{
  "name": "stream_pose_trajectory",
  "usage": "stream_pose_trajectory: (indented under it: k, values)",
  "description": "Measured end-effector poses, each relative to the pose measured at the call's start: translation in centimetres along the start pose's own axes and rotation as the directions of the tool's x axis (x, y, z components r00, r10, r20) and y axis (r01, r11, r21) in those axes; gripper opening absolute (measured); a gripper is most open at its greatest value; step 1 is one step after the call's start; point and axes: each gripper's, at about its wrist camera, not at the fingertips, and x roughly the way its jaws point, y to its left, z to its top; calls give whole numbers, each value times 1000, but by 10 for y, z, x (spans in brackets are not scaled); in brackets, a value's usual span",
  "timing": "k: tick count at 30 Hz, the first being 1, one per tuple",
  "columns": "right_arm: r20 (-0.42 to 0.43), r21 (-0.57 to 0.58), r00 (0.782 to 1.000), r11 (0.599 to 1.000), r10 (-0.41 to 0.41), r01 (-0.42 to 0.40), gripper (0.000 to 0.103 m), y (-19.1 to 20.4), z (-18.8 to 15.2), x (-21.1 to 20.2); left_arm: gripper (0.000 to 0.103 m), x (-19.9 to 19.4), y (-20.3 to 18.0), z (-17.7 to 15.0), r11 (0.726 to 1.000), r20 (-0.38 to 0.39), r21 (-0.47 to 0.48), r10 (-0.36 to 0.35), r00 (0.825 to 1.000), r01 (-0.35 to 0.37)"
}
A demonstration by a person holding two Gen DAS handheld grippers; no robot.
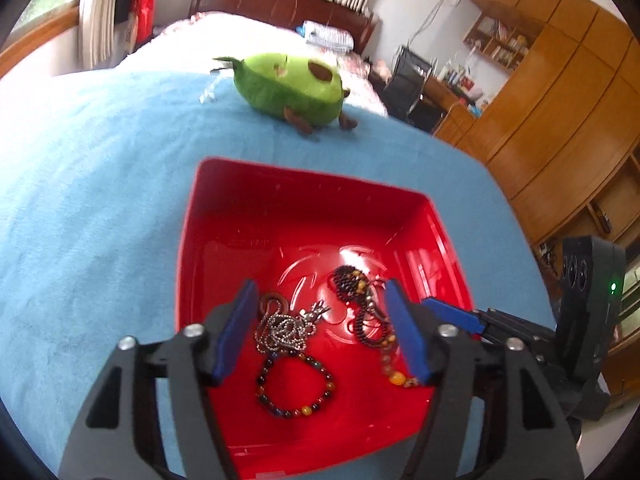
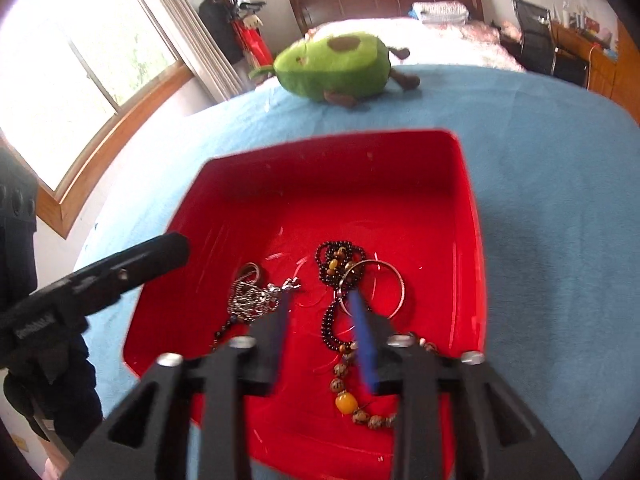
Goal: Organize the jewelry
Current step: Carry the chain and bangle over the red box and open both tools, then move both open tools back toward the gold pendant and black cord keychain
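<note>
A red plastic tray (image 1: 304,172) lies on a blue blanket (image 1: 88,184) and holds the jewelry. In it are a silver ball chain with a pendant (image 1: 286,330), a coloured bead bracelet (image 1: 296,386) and a dark bead necklace (image 1: 352,284). My left gripper (image 1: 320,287) hangs open over the tray's near half, with the chain and bracelet below the gap. In the right wrist view my right gripper (image 2: 322,298) stands partly open above the tray (image 2: 332,140). The dark bead strand (image 2: 338,264) with an amber bead (image 2: 346,402) runs under it, untouched. A silver bangle (image 2: 394,284) lies beside it.
A green avocado plush (image 1: 288,84) sits on the blanket beyond the tray. The bed's far end has a dark wooden headboard (image 1: 280,0). Wooden wardrobes (image 1: 560,92) stand to the right, and a window (image 2: 80,60) is on the left. Each gripper's finger shows at the other view's edge.
</note>
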Motion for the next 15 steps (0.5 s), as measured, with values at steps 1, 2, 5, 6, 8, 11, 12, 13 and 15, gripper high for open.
stream_pose_trajectory:
  k: [1, 2, 5, 6, 8, 11, 12, 13, 15]
  values:
    - [18, -6, 1000, 1000, -6, 6, 44, 2, -2, -7, 76, -8, -2, -1, 1000, 19, 6, 6, 1000, -6]
    - [38, -18, 999, 1000, -10, 10, 49, 4, -5, -16, 80, -16, -3, -2, 1000, 39, 9, 13, 999, -13]
    - [110, -46, 993, 998, -35, 40, 66, 11, -15, -46, 88, -49, -9, -12, 1000, 109, 18, 9, 994, -11]
    - [134, -52, 990, 997, -44, 51, 68, 12, -19, -56, 89, -59, -10, -15, 1000, 122, 21, 13, 992, -15]
    - [173, -62, 983, 995, -60, 72, 70, 15, -29, -78, 90, -77, -12, -24, 999, 147, 24, 26, 989, -30]
    - [205, -61, 977, 995, -63, 77, 84, 17, -45, -105, 92, -103, -10, -40, 999, 163, 23, 43, 986, -47]
    - [215, -58, 974, 995, -67, 81, 84, 17, -49, -111, 93, -111, -9, -47, 998, 163, 20, 52, 985, -56]
    - [225, -58, 972, 994, -73, 88, 84, 18, -54, -118, 93, -119, -8, -54, 997, 163, 20, 64, 985, -68]
    - [237, -65, 968, 993, -76, 94, 85, 22, -70, -133, 95, -131, -6, -68, 996, 166, 22, 84, 982, -89]
